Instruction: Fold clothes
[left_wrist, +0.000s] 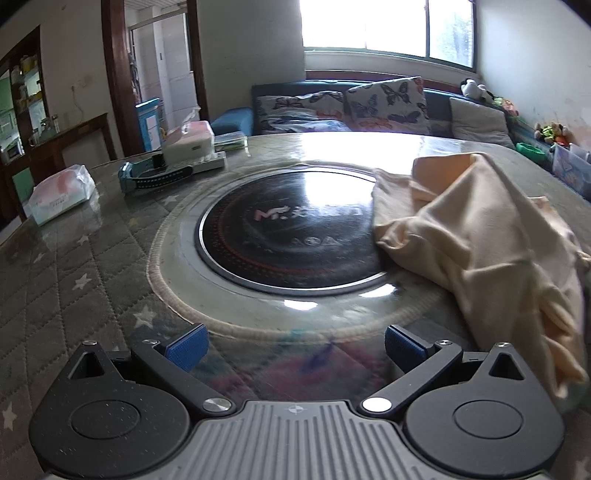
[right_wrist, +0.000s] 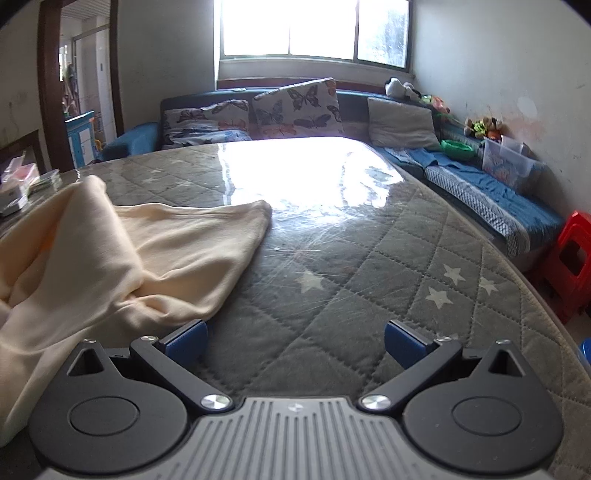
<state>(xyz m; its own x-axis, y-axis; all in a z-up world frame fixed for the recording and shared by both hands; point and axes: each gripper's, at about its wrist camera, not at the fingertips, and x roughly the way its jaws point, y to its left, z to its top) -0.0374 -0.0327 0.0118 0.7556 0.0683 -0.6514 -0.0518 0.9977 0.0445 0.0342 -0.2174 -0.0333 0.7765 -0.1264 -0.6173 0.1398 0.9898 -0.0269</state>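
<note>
Lying crumpled on the counter, the cream garment sits between the two tongs, heaped rather than spread; in the left wrist view it covers the right rim of the round black hob set into the middle of the counter and trails down toward the near edge, where it blurs out of frame; in the right wrist view one flat lobe of it reaches toward the far edge, while a raised ridge runs back toward the near left. The left tongs stand wide apart with nothing between the blue pads, held above the counter near its front edge and just beside the cloth; the right tongs are likewise spread and empty, the left pad close to the cloth's hem, though whether it touches I cannot tell. The fabric looks a soft, light knit, limp and prone to sagging; it should slide readily on the glossy clear cover over the quilted star-patterned surface, so a pinch may drag it rather than lift it. Best hold, I judge, is a single-layer hem or corner: the flat lobe's edge for the right tongs, the nearest trailing edge for the left; pinching the heap itself risks catching several layers.
</note>
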